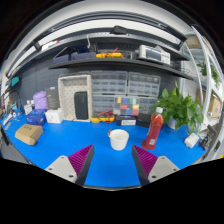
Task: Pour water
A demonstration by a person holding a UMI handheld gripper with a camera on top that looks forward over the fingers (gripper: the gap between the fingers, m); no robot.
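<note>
A white cup [119, 139] stands upright on the blue table [105, 168], just ahead of my fingers and between their lines. To its right stands a red bottle [154, 129] with a white cap, upright and apart from the cup. My gripper [113, 164] is open, its purple pads [80, 161] spread wide with only bare blue tabletop between them. Nothing is held.
A green potted plant [181, 108] stands behind the bottle at the right. At the left lie a tan block [29, 134], a blue box [36, 117] and a purple box [41, 101]. A white mesh case [76, 97] and shelves stand at the back.
</note>
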